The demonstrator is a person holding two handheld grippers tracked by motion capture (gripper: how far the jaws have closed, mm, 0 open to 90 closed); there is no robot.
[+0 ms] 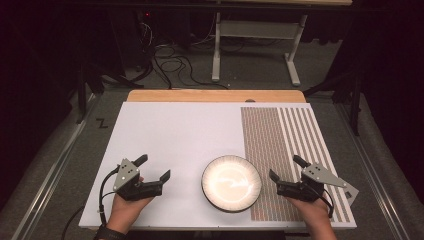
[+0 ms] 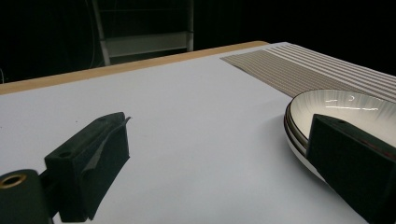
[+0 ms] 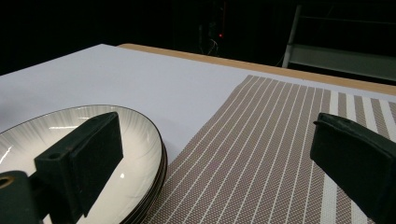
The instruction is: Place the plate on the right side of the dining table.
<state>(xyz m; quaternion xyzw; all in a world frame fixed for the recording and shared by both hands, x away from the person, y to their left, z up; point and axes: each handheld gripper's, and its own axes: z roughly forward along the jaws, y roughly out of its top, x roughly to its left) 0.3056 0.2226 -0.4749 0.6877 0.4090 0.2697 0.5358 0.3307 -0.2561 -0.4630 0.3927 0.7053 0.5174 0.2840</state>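
Note:
A white plate point(image 1: 231, 182) with fine radial lines and a dark rim rests at the near middle of the white table top point(image 1: 175, 135), its right edge lying on a striped placemat point(image 1: 280, 150). My left gripper point(image 1: 154, 167) hovers left of the plate, open, with nothing between its jaws. My right gripper point(image 1: 286, 167) is over the placemat just right of the plate, also open and holding nothing. In the left gripper view the plate point(image 2: 345, 105) lies behind the right jaw. The right gripper view has the plate point(image 3: 135, 140) behind its left jaw and the placemat point(image 3: 261, 140) ahead.
A wooden strip point(image 1: 215, 95) runs along the table's far edge. Beyond it, cables point(image 1: 170, 62) lie on the dark floor beside a white metal frame point(image 1: 255, 45). The far half of the white top is bare.

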